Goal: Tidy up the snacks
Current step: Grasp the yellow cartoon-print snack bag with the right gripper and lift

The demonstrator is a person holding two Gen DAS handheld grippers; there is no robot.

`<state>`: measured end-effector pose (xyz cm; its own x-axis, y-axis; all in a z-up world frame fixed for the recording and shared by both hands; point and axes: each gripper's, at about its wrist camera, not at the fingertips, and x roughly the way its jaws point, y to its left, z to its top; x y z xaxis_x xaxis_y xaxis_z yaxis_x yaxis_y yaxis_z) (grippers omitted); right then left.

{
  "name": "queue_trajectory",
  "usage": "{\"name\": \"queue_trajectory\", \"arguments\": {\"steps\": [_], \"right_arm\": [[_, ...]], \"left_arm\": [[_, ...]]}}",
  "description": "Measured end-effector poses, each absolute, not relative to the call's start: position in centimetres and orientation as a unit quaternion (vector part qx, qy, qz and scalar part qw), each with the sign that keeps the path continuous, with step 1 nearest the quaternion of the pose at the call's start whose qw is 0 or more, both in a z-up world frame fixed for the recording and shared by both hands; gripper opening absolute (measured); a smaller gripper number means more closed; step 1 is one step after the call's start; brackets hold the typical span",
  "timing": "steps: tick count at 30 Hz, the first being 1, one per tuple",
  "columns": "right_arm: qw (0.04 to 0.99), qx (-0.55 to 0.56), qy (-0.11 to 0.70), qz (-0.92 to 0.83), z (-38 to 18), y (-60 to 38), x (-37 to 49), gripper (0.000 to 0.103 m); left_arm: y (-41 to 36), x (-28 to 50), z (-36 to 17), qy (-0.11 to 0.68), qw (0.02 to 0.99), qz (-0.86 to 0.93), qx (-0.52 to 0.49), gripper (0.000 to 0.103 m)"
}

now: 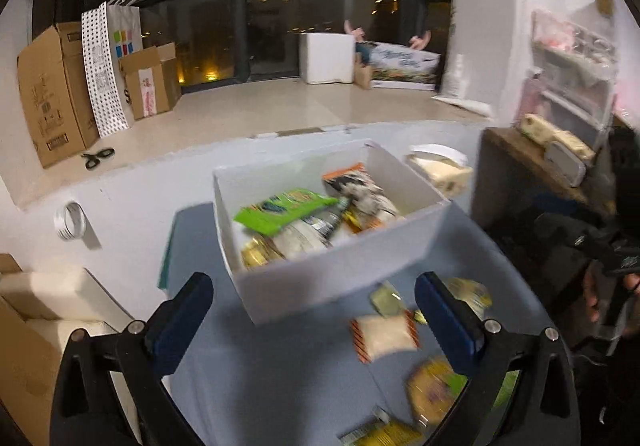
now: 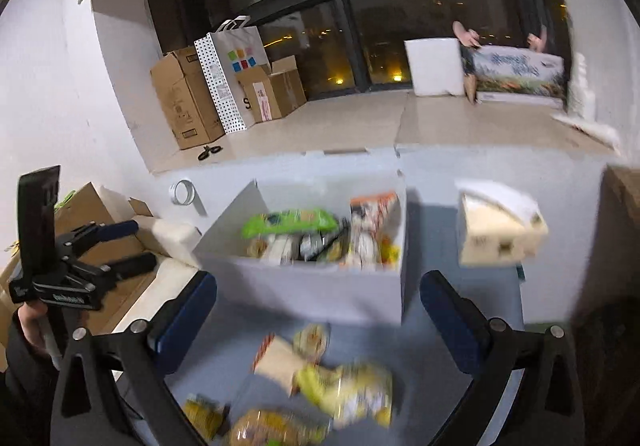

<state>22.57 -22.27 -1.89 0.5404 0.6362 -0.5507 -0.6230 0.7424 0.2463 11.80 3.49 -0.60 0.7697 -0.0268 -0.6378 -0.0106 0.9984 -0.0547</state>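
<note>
A white box [image 1: 340,278] stands on the blue-grey table and holds several snack packets, with a green packet [image 1: 280,207] on top. It also shows in the right wrist view [image 2: 316,288]. Loose snacks lie in front of it: a white packet with orange ends [image 1: 384,338] and yellow packets [image 2: 348,390]. My left gripper [image 1: 316,322] is open and empty, above the box's near wall. My right gripper [image 2: 318,320] is open and empty, above the loose snacks. The left gripper also shows at the left of the right wrist view [image 2: 132,246].
A tissue pack [image 2: 500,234] lies right of the box. A tape roll [image 1: 72,221] sits at the table's left. Cardboard boxes [image 1: 52,93] and a paper bag [image 1: 120,49] stand on the window ledge, with scissors [image 1: 98,157]. A wooden shelf [image 1: 532,165] is on the right.
</note>
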Motion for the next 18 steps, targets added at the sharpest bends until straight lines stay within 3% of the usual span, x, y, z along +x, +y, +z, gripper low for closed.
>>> {"name": "queue_trajectory", "arguments": {"steps": [5,10,18], "right_arm": [[0.877,0.030,0.338,0.342,-5.4,-25.5,17.7,0.103],[0.877,0.039,0.350,0.326,-9.2,-27.8,13.8,0.103],[0.863,0.028,0.402,0.307,-12.9,-26.6,17.5,0.103]], "left_arm": [[2.7,7.6,-2.0,0.336,0.939,-0.020,-0.065,0.103],[1.3,5.3,-4.4,0.354,0.934,-0.018,-0.034,0.103],[1.1,3.9,-6.1,0.363,0.930,-0.043,-0.043,0.103]]}}
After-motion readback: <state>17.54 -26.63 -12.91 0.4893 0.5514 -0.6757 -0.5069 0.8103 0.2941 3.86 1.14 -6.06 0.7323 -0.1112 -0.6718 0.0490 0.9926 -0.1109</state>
